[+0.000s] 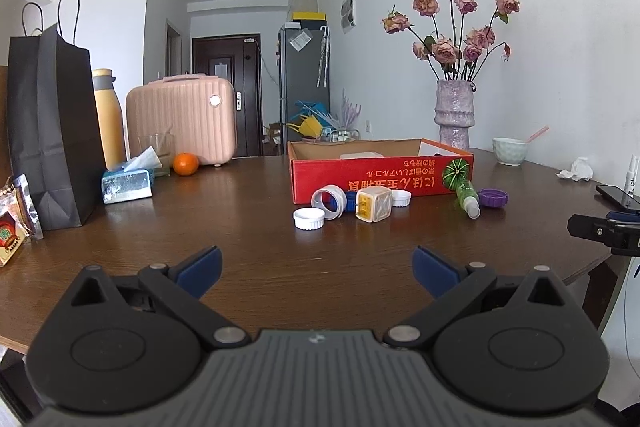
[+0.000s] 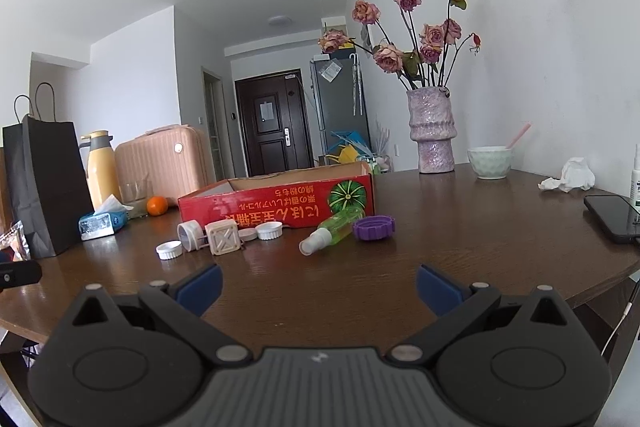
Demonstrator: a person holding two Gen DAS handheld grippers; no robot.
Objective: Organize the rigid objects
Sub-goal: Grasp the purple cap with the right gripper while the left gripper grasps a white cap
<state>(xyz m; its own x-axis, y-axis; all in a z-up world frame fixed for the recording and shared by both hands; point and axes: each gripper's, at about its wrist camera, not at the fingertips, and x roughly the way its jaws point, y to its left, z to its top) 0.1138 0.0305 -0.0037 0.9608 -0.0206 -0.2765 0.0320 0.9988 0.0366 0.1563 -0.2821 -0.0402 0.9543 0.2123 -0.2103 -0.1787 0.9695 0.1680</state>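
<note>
Hovering above the near part of the wooden table [image 1: 248,211], left gripper [image 1: 316,267] has its blue fingers spread wide, nothing between them; right gripper [image 2: 318,285] same, wide and empty, also over the near table. Straight ahead of both, bare tabletop, then a loose cluster of small rigid items lying in front of the red cardboard box [image 1: 380,175]. From the left gripper's view: white ribbed cap [image 1: 309,218] nearest and slightly left of centre, grey ring-shaped lid [image 1: 329,201] on its side just behind it, cream cube with yellow face [image 1: 373,204] beside that, another white cap [image 1: 401,198] touching the box front. Right of centre: green spray bottle [image 1: 467,195] lying down, nozzle toward the gripper, purple cap [image 1: 493,197] just beside it. Box is open-topped, something pale inside, can't tell what. Beyond the box on the right: purple vase [image 1: 455,115] with dried roses, pale bowl [image 1: 510,151], crumpled tissue [image 1: 578,169], phone [image 2: 614,217] at far right. Far left: black paper bag [image 1: 48,135], tissue pack [image 1: 127,183], orange [image 1: 186,163], pink case [image 1: 182,119], yellow flask [image 1: 107,115]. Nothing blocks the straight path to the cluster.
</note>
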